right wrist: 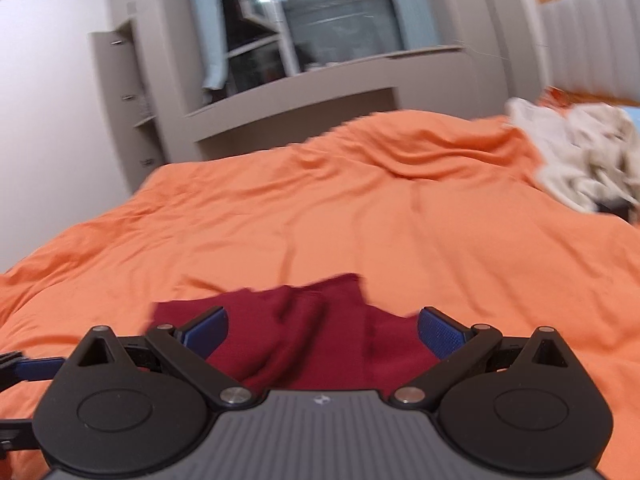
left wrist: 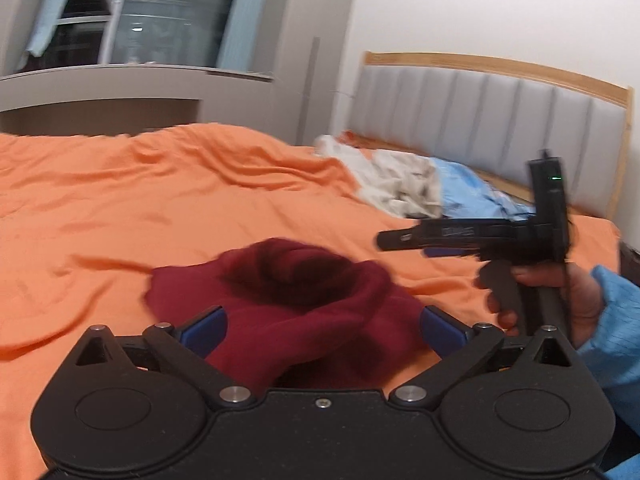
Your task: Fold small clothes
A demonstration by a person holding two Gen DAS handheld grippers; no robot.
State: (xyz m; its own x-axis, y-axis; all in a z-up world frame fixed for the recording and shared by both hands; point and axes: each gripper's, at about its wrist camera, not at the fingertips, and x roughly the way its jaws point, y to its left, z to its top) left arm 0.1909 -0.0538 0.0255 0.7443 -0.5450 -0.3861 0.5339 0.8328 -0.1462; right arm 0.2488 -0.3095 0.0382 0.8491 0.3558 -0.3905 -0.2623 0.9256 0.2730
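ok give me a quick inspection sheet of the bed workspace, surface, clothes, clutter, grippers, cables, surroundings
surface: orange bedsheet, wrinkled, covers the bed.
job's things: dark red garment, bunched and rumpled on the sheet, not neatly folded; nothing grips it.
clutter: cream clothes pile and a light blue cloth near the headboard.
grippers: left gripper open over the red garment, pads clear of it; right gripper open, also empty, held in a hand with a light blue sleeve.
cables: nothing seen.
surroundings: grey padded headboard with wooden trim, dark window with curtains, grey cabinets, white walls.
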